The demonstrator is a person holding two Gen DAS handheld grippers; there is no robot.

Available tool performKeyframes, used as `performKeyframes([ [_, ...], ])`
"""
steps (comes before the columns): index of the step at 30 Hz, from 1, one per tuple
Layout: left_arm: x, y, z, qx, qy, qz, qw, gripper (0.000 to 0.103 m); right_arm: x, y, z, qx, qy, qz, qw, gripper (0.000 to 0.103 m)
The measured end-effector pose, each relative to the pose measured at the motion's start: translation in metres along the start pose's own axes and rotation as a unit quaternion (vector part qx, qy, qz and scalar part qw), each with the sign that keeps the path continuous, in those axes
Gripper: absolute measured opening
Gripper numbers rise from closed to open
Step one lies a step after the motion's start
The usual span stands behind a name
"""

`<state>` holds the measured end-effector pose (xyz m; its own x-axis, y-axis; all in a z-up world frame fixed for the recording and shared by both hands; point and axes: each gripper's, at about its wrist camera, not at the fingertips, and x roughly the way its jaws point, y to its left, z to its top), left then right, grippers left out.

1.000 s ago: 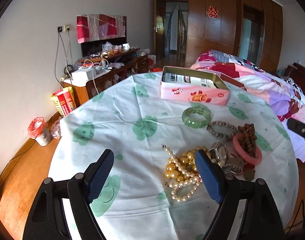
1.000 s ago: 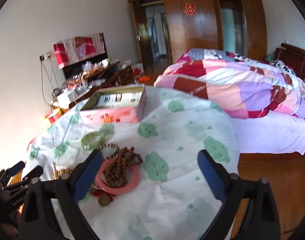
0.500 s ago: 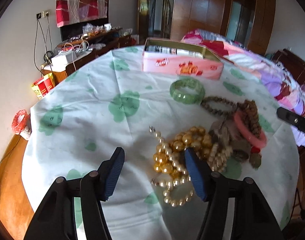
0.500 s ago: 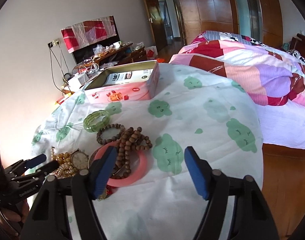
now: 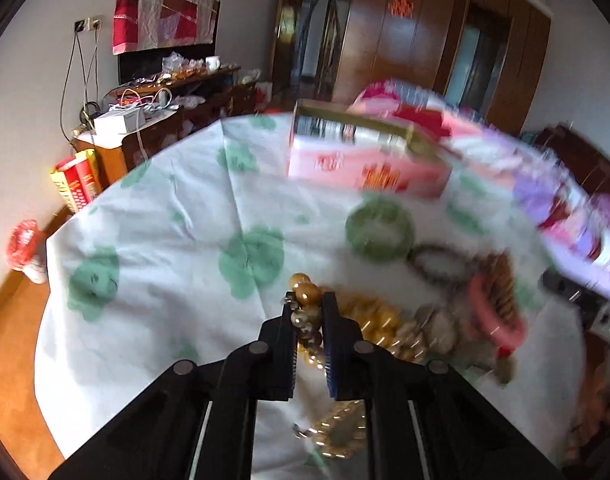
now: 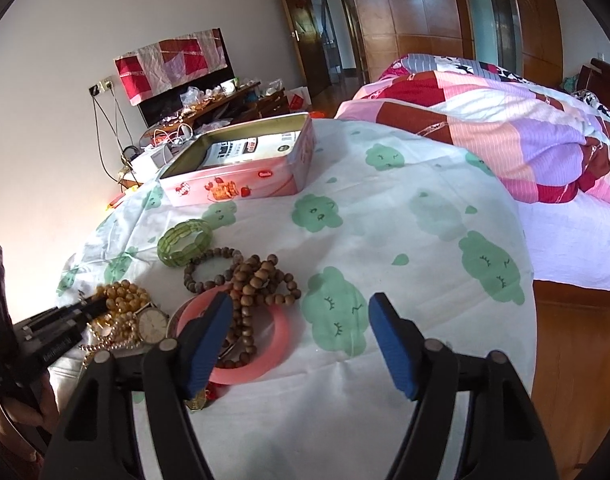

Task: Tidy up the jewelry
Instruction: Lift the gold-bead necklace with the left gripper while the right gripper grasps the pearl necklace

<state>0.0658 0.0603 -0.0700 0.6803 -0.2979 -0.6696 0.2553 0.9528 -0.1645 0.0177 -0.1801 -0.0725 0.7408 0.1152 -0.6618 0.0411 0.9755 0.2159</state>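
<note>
Pinching a strand of glossy round gold beads [image 5: 307, 295], your left gripper [image 5: 307, 312] has its fingers nearly pressed together, where half a second ago they stood spread above the heap. Take the pink tin [image 6: 241, 178] as your landmark: rectangular, open-topped, metal, it sits at the far side of the surface [image 6: 385, 208], which is draped in white cloth printed with soft green blobs. Nearer you than the tin lie a chunky translucent green bangle [image 6: 185, 242], a ring of dark wooden beads [image 6: 209, 270], a knot of ribbed brown beads [image 6: 261, 280] over a smooth pink bangle [image 6: 281, 340], and a round-faced watch [image 6: 153, 324] crowding the gold strand. Your right gripper [image 6: 301, 344] hovers with its blue fingers [image 6: 393, 344] spread over the pink bangle's edge, holding nothing. Right of the tin, a patchwork quilt covers the bed [image 6: 505, 116].
</note>
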Motion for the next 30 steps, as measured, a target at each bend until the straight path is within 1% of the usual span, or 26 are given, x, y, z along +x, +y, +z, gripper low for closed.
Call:
performKeyframes([
  [1,-0.005,0.002,0.005,-0.004,-0.009,-0.003,0.9999,0.010,0.000,0.000,0.000,0.000,-0.002,0.000,1.000,0.073],
  [2,-0.008,0.003,0.008,-0.002,-0.017,0.002,0.9999,0.010,0.000,0.000,0.000,0.000,-0.003,0.000,1.000,0.073],
  [5,-0.012,0.004,0.015,0.002,-0.030,0.007,0.9995,0.010,0.002,0.000,0.001,0.004,0.000,0.001,1.000,0.073],
  [7,-0.013,0.006,0.019,-0.005,-0.033,-0.009,0.9994,0.010,0.004,0.000,0.001,0.006,0.003,0.007,1.000,0.073],
  [8,-0.015,0.007,0.021,-0.010,-0.037,-0.023,0.9990,0.010,0.004,0.001,0.000,0.005,0.004,0.010,1.000,0.073],
  [9,-0.015,0.008,0.023,-0.011,-0.039,-0.025,0.9989,0.010,0.004,0.003,0.000,0.002,0.005,0.011,1.000,0.073],
  [12,-0.013,0.012,0.026,-0.001,-0.044,0.014,0.9989,0.010,0.003,0.008,0.000,-0.008,0.003,0.012,1.000,0.073],
  [15,-0.011,0.022,0.025,-0.014,-0.043,0.023,0.9987,0.010,0.004,0.016,0.002,-0.013,0.006,0.035,0.999,0.073],
  [17,-0.013,0.027,0.023,-0.015,-0.047,0.036,0.9982,0.010,0.004,0.026,0.002,-0.027,0.007,0.048,0.998,0.073],
  [19,-0.017,0.034,0.022,-0.025,-0.052,0.038,0.9976,0.010,0.005,0.037,0.002,-0.043,0.008,0.061,0.997,0.073],
  [22,-0.028,0.043,0.026,-0.040,-0.068,0.045,0.9959,0.010,0.011,0.058,0.002,-0.061,0.024,0.102,0.993,0.067],
  [24,-0.037,0.044,0.029,-0.046,-0.082,0.042,0.9946,0.010,0.019,0.075,0.001,-0.072,0.047,0.142,0.986,0.058],
  [26,-0.046,0.042,0.033,-0.041,-0.095,0.043,0.9937,0.010,0.029,0.094,-0.001,-0.082,0.076,0.182,0.977,0.051],
  [28,-0.053,0.039,0.035,-0.030,-0.104,0.054,0.9926,0.010,0.039,0.115,-0.004,-0.096,0.100,0.213,0.967,0.050],
  [30,-0.058,0.041,0.036,-0.029,-0.109,0.059,0.9919,0.010,0.044,0.133,-0.008,-0.116,0.116,0.231,0.959,0.049],
])
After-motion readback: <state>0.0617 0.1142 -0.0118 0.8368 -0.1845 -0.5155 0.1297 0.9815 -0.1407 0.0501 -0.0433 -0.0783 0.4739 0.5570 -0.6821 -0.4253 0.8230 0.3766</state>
